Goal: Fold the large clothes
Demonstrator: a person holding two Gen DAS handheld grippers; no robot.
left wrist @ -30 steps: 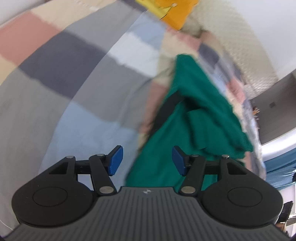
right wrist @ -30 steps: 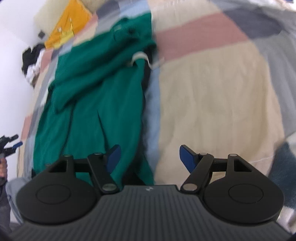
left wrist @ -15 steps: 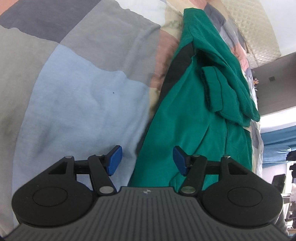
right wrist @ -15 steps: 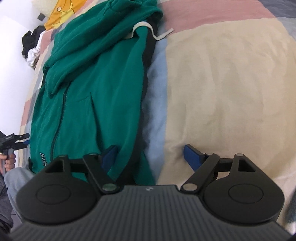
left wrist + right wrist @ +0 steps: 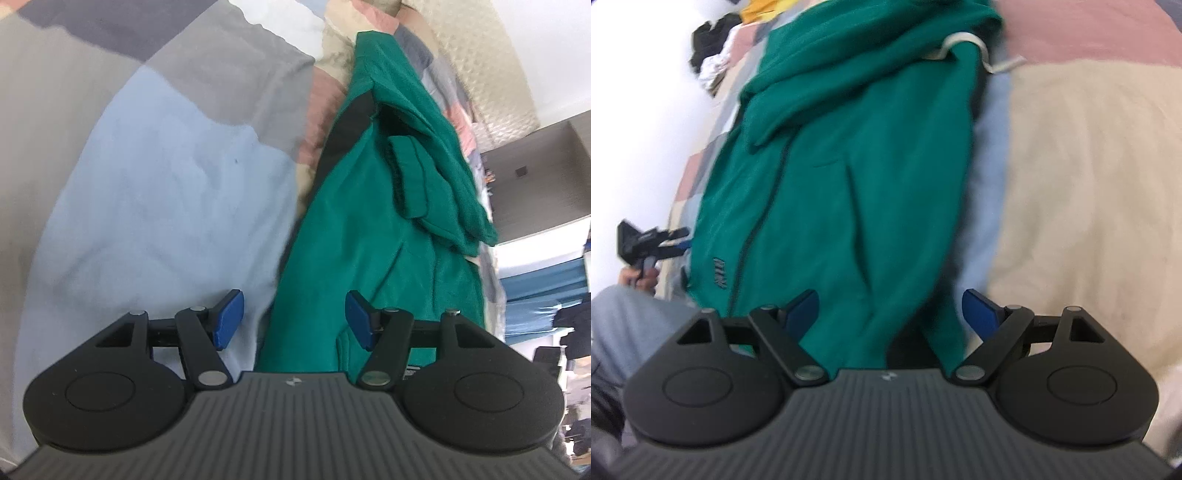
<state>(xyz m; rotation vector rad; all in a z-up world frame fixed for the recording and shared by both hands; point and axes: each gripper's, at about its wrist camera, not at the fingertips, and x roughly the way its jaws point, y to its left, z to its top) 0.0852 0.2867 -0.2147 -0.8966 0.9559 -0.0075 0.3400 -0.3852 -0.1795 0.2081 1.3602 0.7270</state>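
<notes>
A green zip-up hooded jacket [image 5: 376, 236] lies lengthwise on a patchwork bedspread [image 5: 159, 206], one sleeve folded across its front. My left gripper [image 5: 293, 319] stands open just above the jacket's near left edge, its blue pads not pressing on the cloth. In the right wrist view the same jacket [image 5: 849, 166] runs away from me, its white drawstring [image 5: 979, 55] at the far hood end. My right gripper [image 5: 890, 310] is open wide over the jacket's near right edge and black lining, nothing pinched. The left gripper [image 5: 653, 242] shows at the far left in a hand.
The bedspread [image 5: 1071, 166] stretches to the right in beige and pink patches. A dark and white pile of clothes [image 5: 713, 55] and something yellow [image 5: 764, 9] lie at the bed's far end. A person's grey trouser leg [image 5: 635, 325] is at the lower left. Blue curtains [image 5: 539, 288] hang beyond the bed.
Both grippers have sunk closer to the jacket's near edges and tipped downward. The right gripper's jaws have spread wider. The jacket itself has not moved.
</notes>
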